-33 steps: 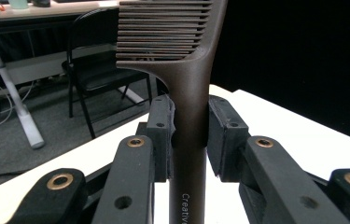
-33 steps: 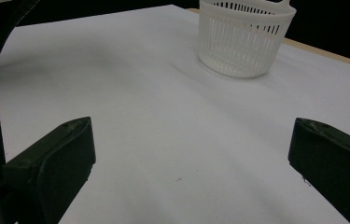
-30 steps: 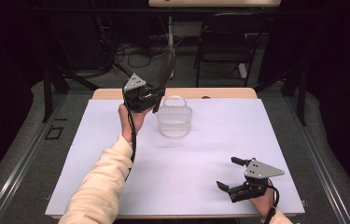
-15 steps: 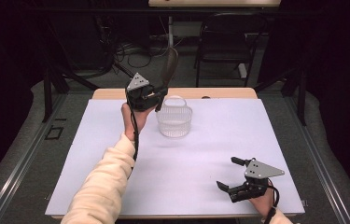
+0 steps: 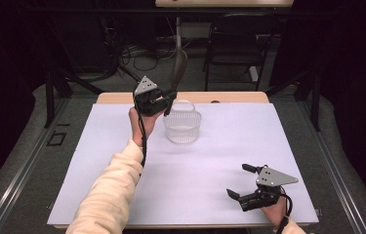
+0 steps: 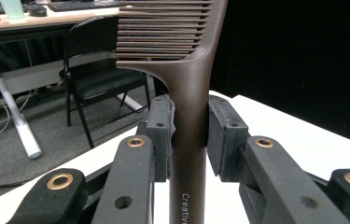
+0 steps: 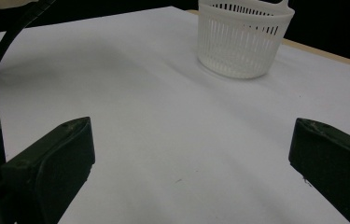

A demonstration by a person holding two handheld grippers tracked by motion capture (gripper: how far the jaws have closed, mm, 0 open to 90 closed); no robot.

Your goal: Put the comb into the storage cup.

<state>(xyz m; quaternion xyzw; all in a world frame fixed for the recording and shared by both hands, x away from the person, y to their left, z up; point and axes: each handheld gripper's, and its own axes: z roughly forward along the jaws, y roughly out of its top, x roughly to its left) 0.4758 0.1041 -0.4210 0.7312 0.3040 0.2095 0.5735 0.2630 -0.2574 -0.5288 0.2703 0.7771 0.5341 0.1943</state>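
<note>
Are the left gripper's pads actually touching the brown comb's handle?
Touching. In the left gripper view, the left gripper has both pads pressed against the comb handle, with no gap on either side; the comb stands upright between them.

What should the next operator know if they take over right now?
Left gripper: shut on the brown comb by its handle, teeth end up, raised beside the white basket.
Right gripper: open, holding nothing, low over the white table sheet at the near right.
Done: comb picked up.
Left, probably: lower the comb into the basket and release.
</note>
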